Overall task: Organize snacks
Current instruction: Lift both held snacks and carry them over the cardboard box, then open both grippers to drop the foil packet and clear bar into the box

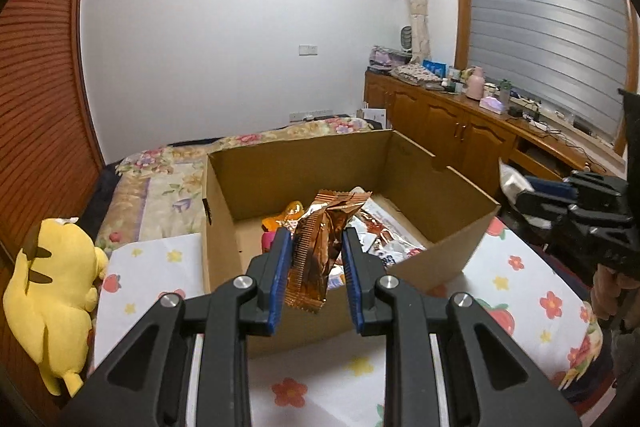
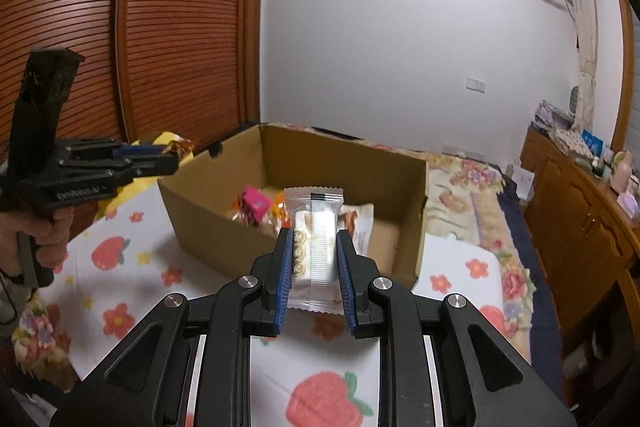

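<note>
My left gripper [image 1: 314, 241] is shut on a shiny brown snack wrapper [image 1: 316, 251] and holds it above the near edge of an open cardboard box [image 1: 224, 227]. Several snack packets [image 1: 380, 231] lie on the box floor. My right gripper [image 2: 313, 243] is shut on a clear-and-white snack packet [image 2: 314, 239], held in front of the same box [image 2: 208, 223], which holds a pink packet [image 2: 254, 205] and others. The left gripper also shows in the right wrist view [image 2: 160, 157], and the right gripper in the left wrist view [image 1: 532, 199].
The box stands on a bed with a white strawberry-and-flower sheet [image 1: 520, 267]. A yellow plush toy [image 1: 52, 291] lies at the left bed edge. A wooden cabinet [image 1: 460, 131] with clutter runs along the right wall. A slatted wooden wardrobe [image 2: 160, 27] stands at left.
</note>
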Demonstrator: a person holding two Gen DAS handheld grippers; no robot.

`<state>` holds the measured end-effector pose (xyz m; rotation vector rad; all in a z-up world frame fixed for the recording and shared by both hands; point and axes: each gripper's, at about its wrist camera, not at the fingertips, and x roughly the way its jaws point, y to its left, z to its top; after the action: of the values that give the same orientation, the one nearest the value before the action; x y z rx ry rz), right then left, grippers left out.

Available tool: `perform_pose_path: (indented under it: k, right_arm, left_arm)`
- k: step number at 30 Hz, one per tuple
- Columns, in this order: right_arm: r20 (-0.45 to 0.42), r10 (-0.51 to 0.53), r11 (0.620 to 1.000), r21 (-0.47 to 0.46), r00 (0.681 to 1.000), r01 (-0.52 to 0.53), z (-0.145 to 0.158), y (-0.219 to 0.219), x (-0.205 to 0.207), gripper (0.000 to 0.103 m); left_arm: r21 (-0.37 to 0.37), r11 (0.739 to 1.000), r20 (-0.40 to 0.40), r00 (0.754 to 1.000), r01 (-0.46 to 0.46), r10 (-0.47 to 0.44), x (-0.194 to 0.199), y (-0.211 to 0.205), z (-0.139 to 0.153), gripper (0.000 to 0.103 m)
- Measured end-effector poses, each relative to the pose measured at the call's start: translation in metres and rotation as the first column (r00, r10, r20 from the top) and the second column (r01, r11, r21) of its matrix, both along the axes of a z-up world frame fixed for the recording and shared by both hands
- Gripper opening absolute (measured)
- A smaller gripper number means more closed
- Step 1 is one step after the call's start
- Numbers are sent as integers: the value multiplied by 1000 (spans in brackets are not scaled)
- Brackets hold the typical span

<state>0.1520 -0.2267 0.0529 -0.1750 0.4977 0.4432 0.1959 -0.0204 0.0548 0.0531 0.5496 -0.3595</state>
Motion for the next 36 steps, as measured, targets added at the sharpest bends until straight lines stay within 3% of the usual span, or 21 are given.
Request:
perform_pose_path:
  k: [13, 21, 26, 36]
  right_arm:
    - [-22, -12, 1000, 12, 1000, 12, 7, 14, 43, 20]
    - [-78, -53, 999, 7, 996, 53, -9, 19, 74, 20]
    - [-149, -67, 996, 52, 987, 75, -21, 18, 97, 20]
    - [-206, -40, 997, 59, 978, 53, -42, 43, 114, 20]
  left_arm:
    - [-6, 999, -90, 995, -48, 47, 51, 13, -18, 23]
    - [7, 999, -99, 994, -45, 45, 60, 7, -22, 24]
    - [14, 999, -120, 992, -38, 40, 66, -3, -30, 24]
    - [35, 999, -128, 991, -22, 26, 68, -15, -33, 25]
